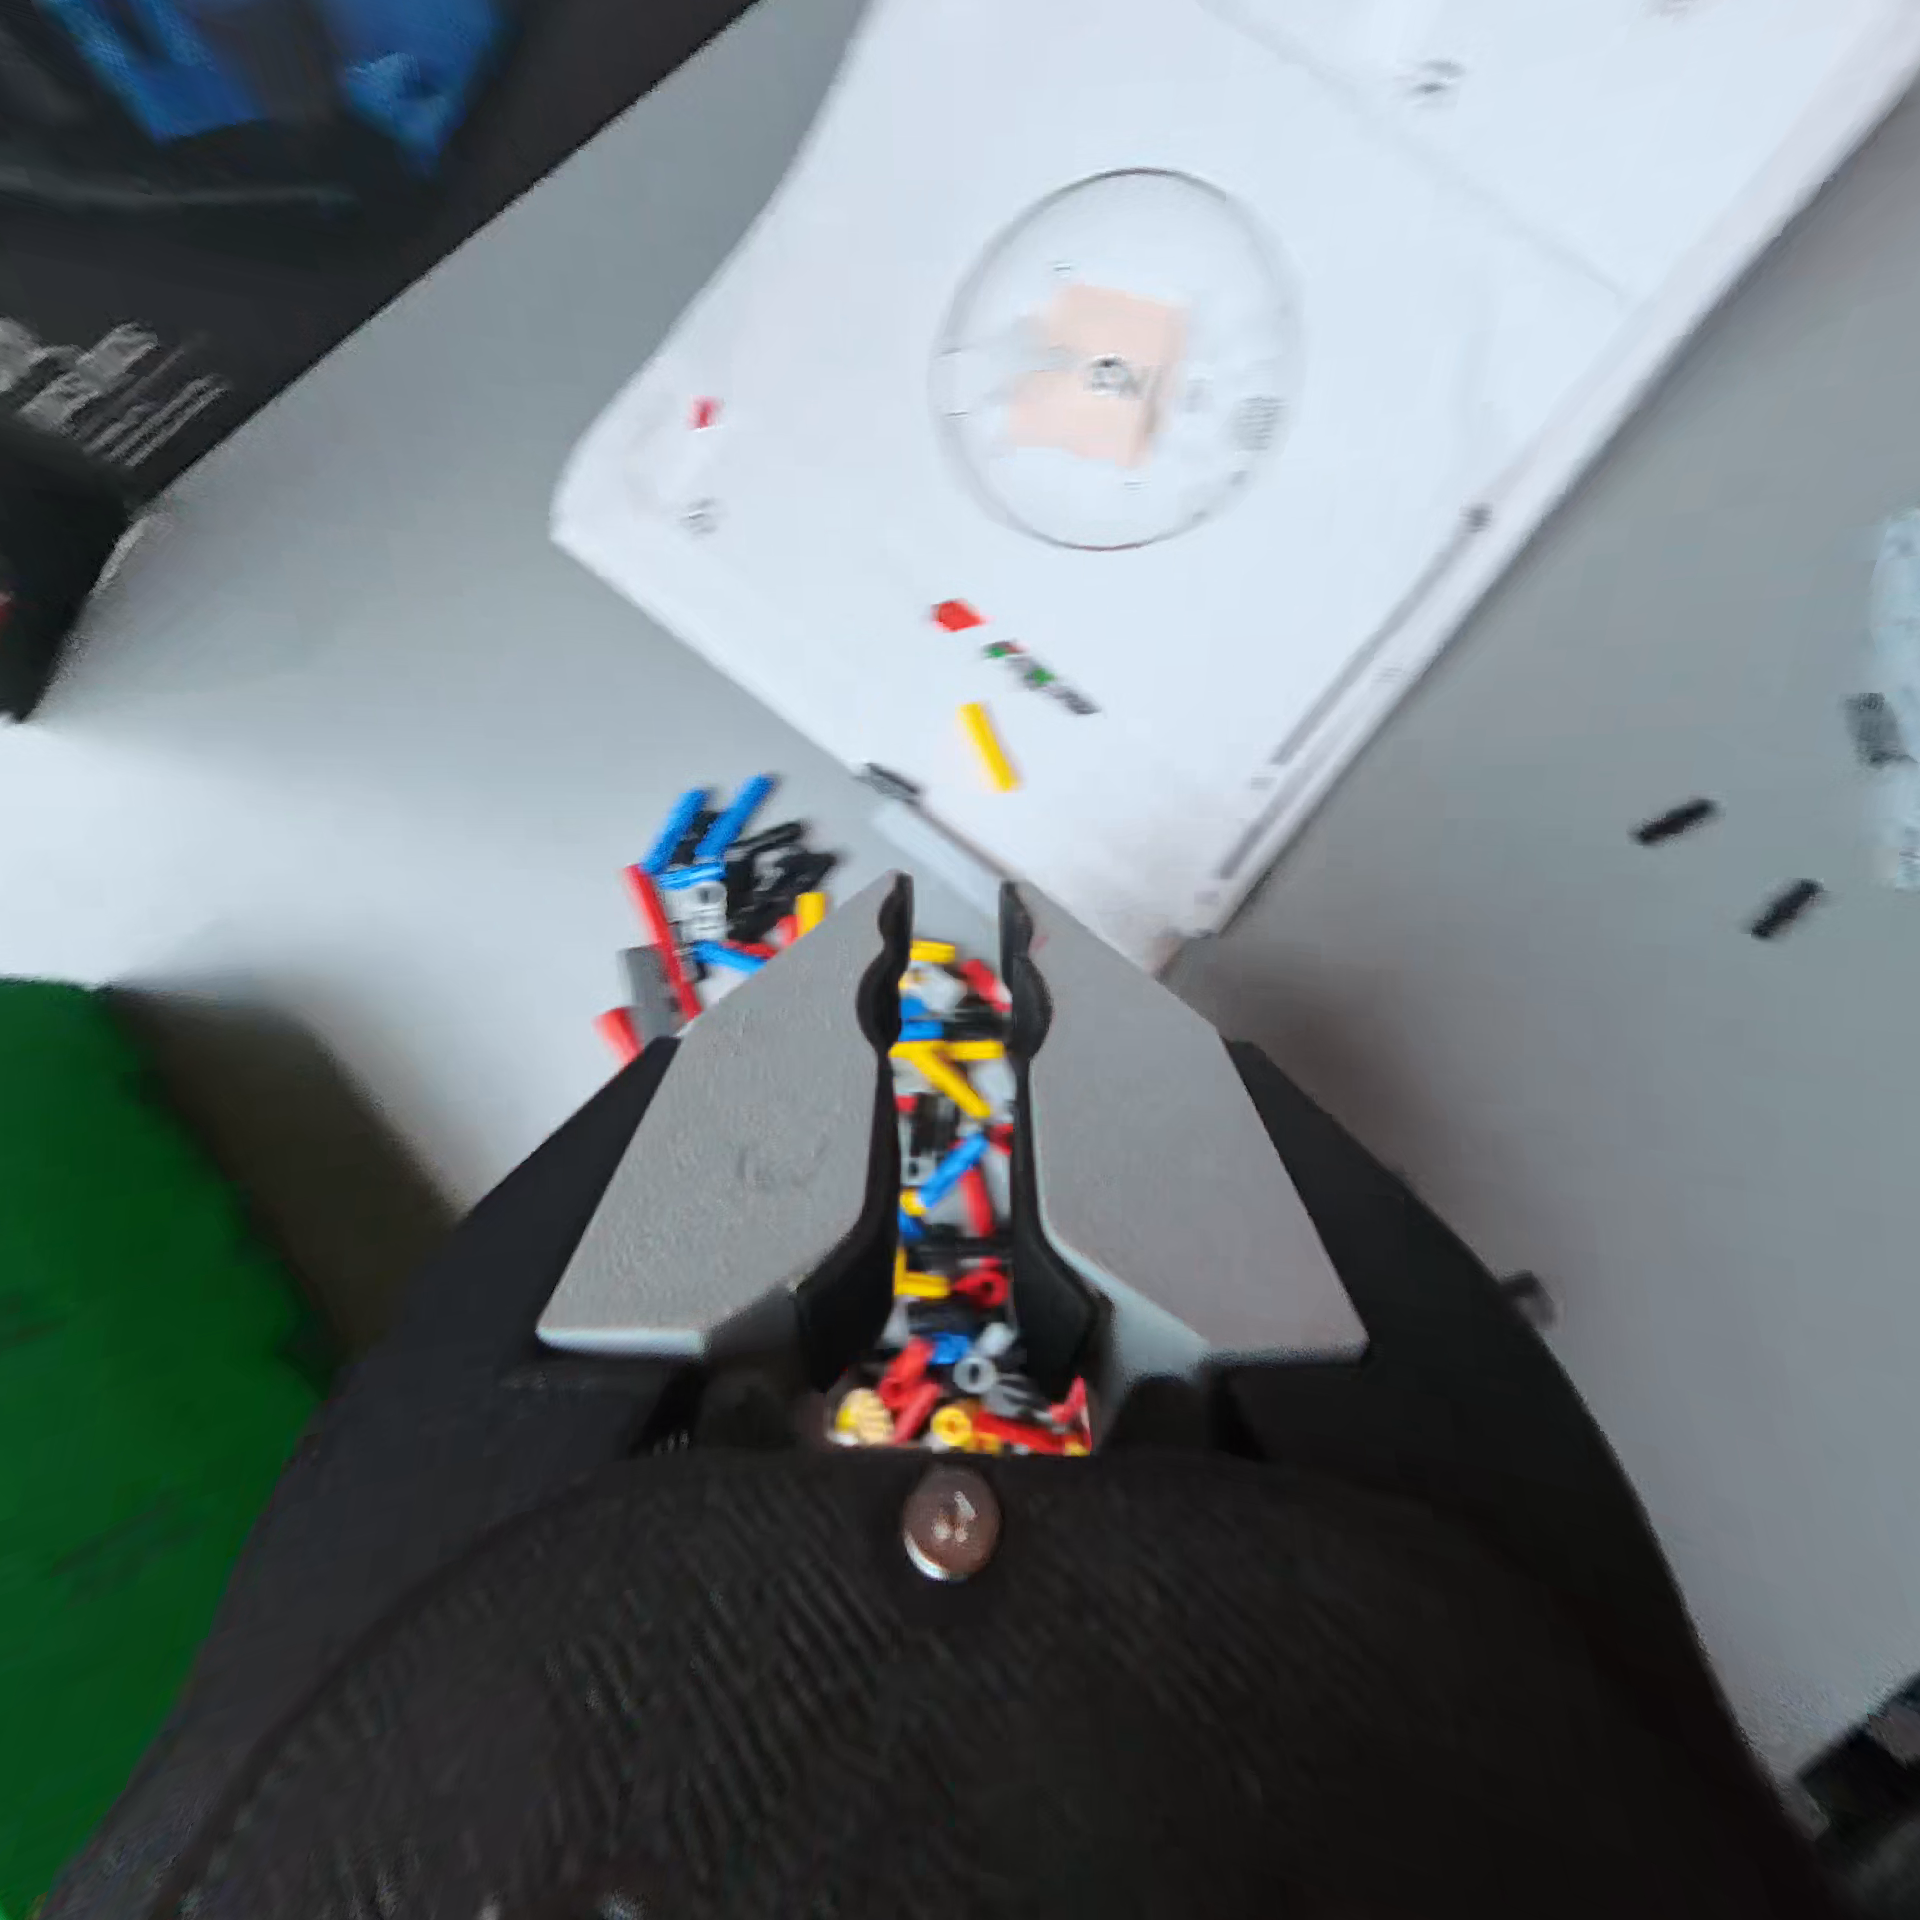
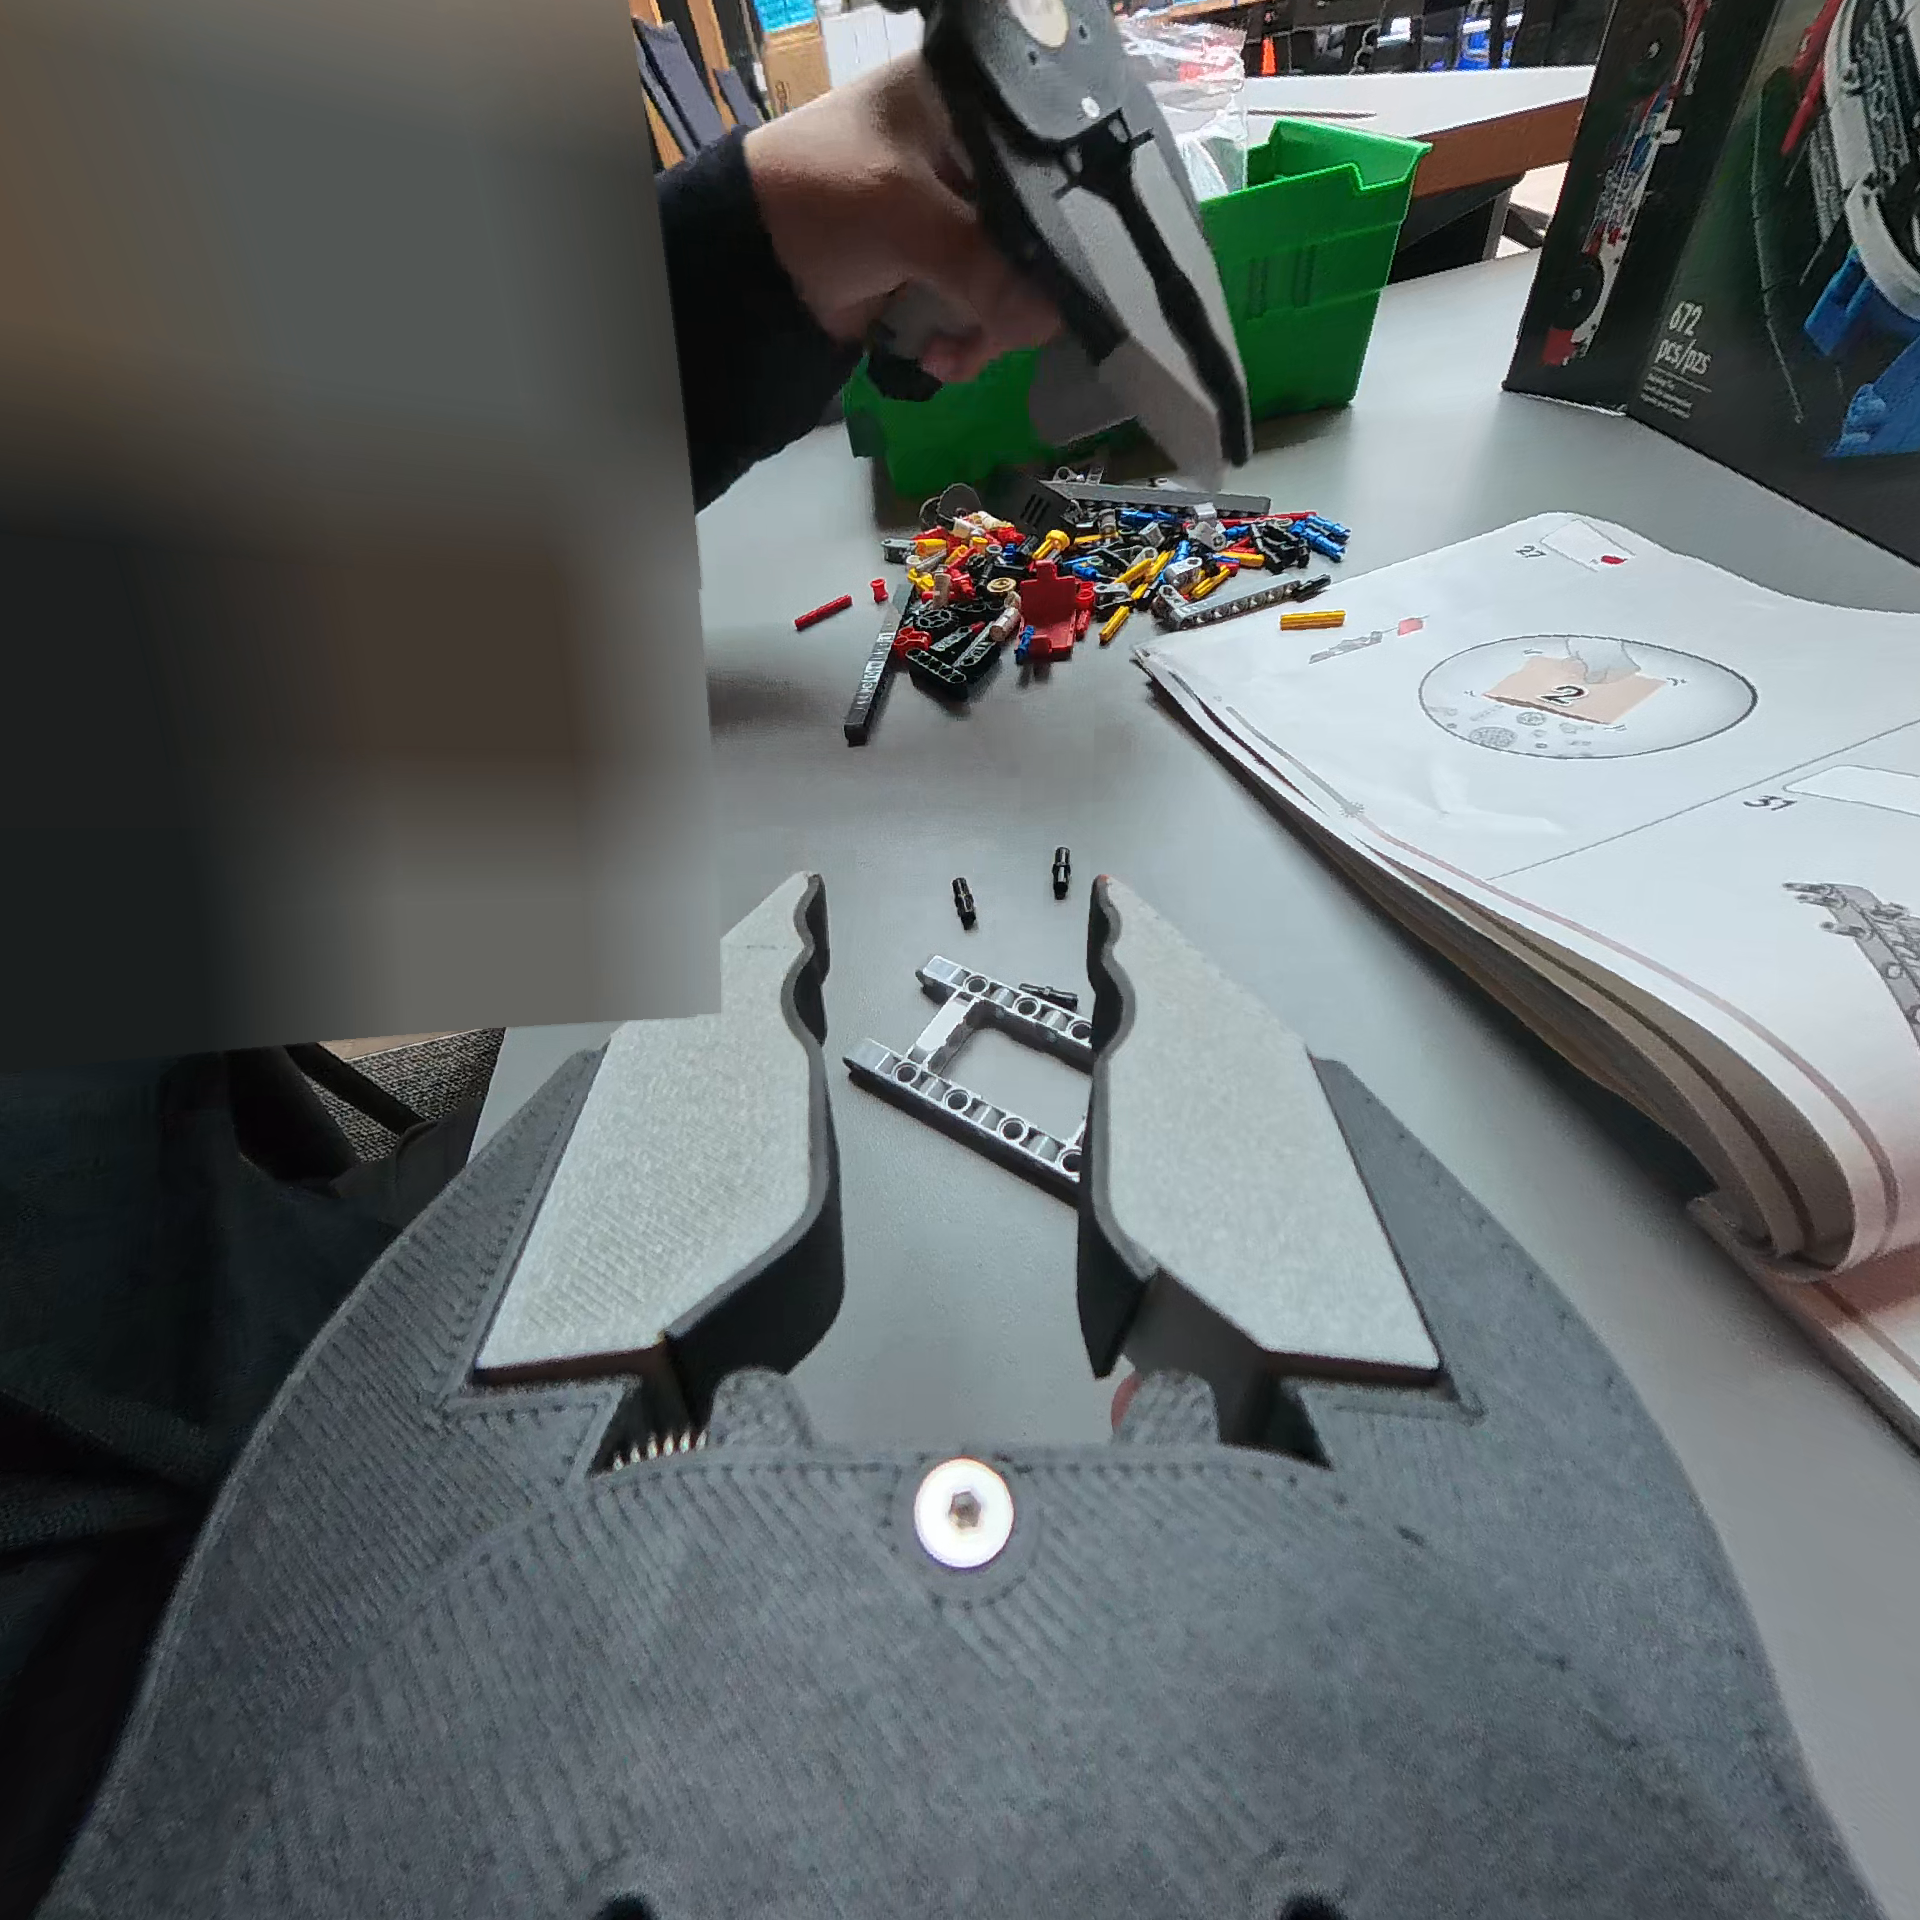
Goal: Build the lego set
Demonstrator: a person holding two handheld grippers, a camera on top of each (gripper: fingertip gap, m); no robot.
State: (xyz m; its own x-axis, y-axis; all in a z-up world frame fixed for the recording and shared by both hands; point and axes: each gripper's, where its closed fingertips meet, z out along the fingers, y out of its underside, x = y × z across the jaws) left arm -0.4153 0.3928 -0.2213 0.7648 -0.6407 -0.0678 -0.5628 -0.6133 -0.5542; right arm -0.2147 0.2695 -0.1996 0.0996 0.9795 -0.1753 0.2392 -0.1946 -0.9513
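Note:
A heap of small red, blue, yellow and black Lego pieces (image 2: 1091,582) lies on the grey table. My left gripper (image 1: 953,899) hovers over this heap (image 1: 951,1143), its fingers a narrow gap apart and holding nothing; this view is blurred. It also shows in the right wrist view (image 2: 1195,416), pointing down at the heap. My right gripper (image 2: 958,888) is open and empty, low over a grey ladder-shaped frame (image 2: 987,1081). One black pin (image 2: 1049,992) rests on the frame. Two black pins (image 2: 963,902) (image 2: 1060,871) stand just beyond it.
An open instruction booklet (image 2: 1558,831) lies to the right, with a yellow axle (image 2: 1311,620) on its near corner. A green bin (image 2: 1309,270) stands behind the heap and the dark set box (image 2: 1714,208) at the far right. A person's hand (image 2: 883,239) holds the left gripper.

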